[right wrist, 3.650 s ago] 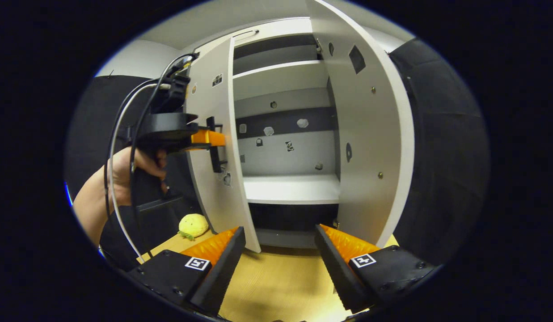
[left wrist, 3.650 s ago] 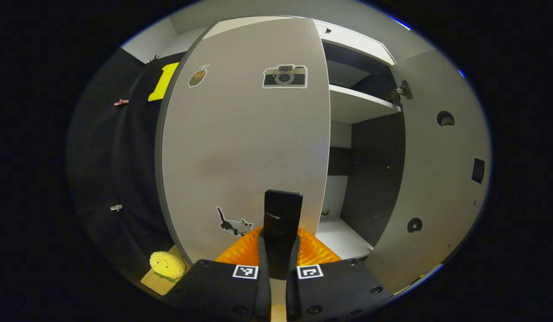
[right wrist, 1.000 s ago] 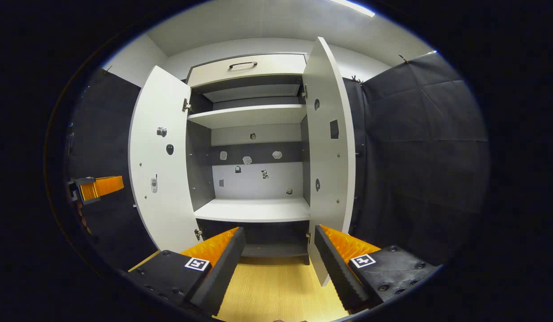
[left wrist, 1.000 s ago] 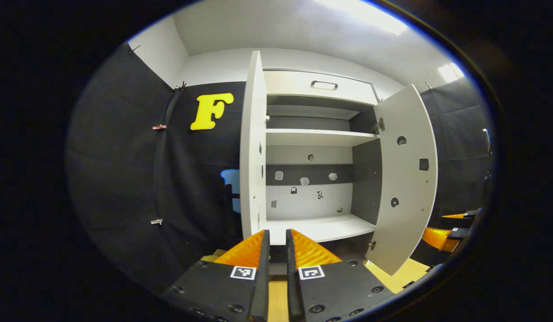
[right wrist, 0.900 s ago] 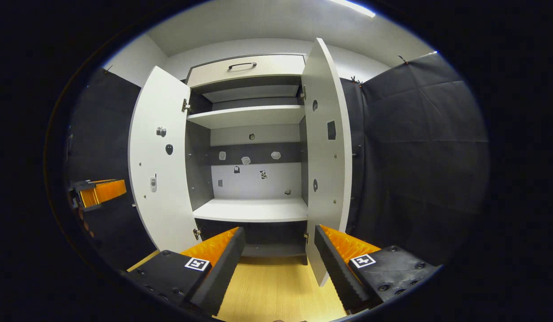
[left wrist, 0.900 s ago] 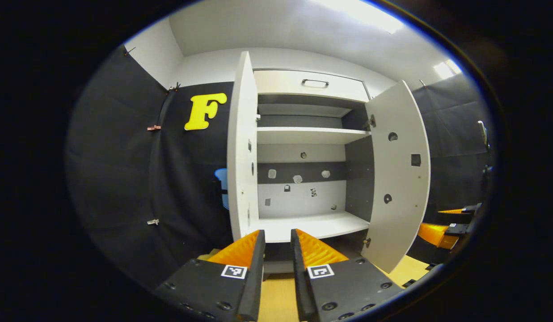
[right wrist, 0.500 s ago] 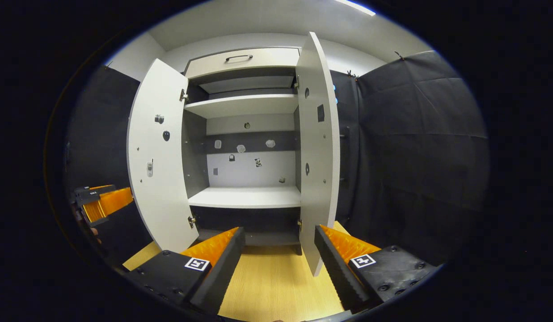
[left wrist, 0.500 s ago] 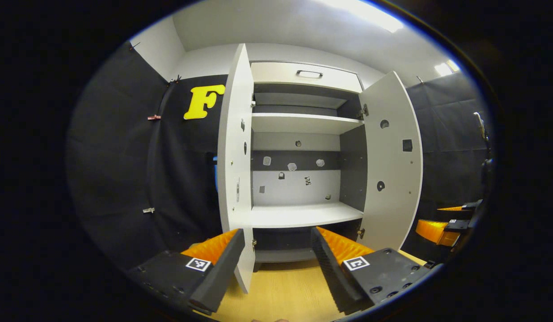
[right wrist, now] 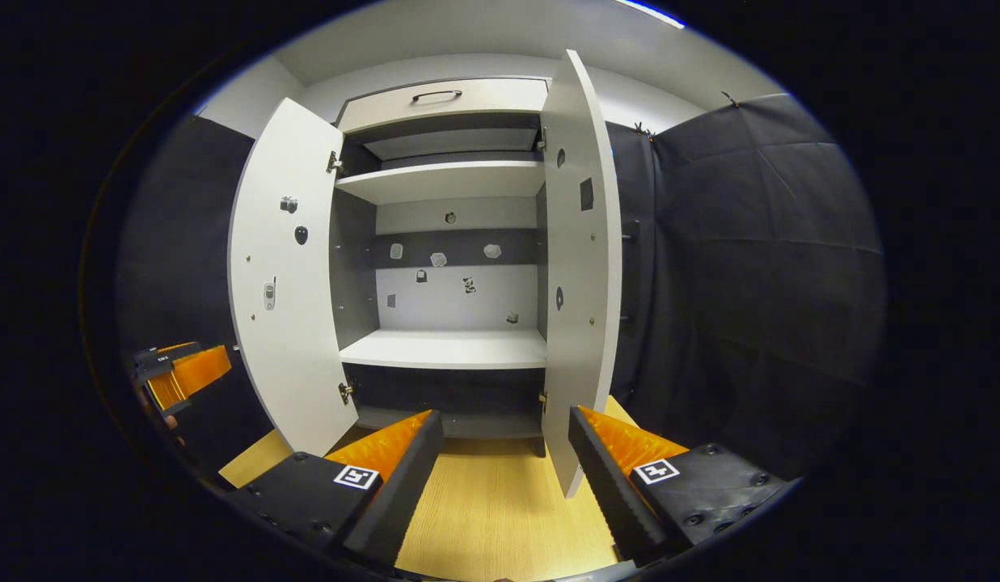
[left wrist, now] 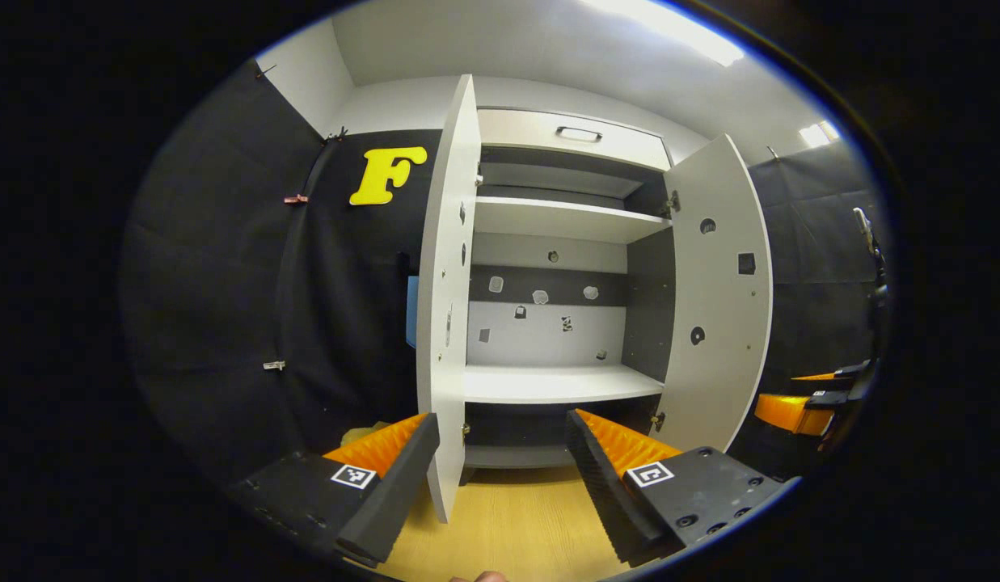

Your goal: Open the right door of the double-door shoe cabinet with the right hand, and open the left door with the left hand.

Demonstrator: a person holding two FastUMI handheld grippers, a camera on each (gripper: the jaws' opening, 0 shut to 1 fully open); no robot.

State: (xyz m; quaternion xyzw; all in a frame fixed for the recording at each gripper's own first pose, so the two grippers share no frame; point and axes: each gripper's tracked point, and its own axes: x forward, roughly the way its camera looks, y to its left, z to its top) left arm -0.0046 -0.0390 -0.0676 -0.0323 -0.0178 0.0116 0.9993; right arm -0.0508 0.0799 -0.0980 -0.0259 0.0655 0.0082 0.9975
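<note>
Your left gripper [left wrist: 500,485] has its fingers spread wide with nothing between them, held back from the shoe cabinet [left wrist: 576,137] above the wooden floor [left wrist: 516,533]. In the left gripper view the left door [left wrist: 445,307] stands swung out toward you, nearly edge-on, its lower corner showing just beside your left-hand finger. Your right gripper [right wrist: 504,485] is likewise gaping and holds nothing; in the right gripper view the right door [right wrist: 580,267] hangs open, edge toward you, and the left door [right wrist: 285,283] is swung wide. Between the doors you can see the white shelves [right wrist: 447,347] and small stickers [right wrist: 439,259] on the back panel. A drawer with a dark handle [right wrist: 436,94] sits closed at the top. Each view catches the other gripper low at its outer edge.
</note>
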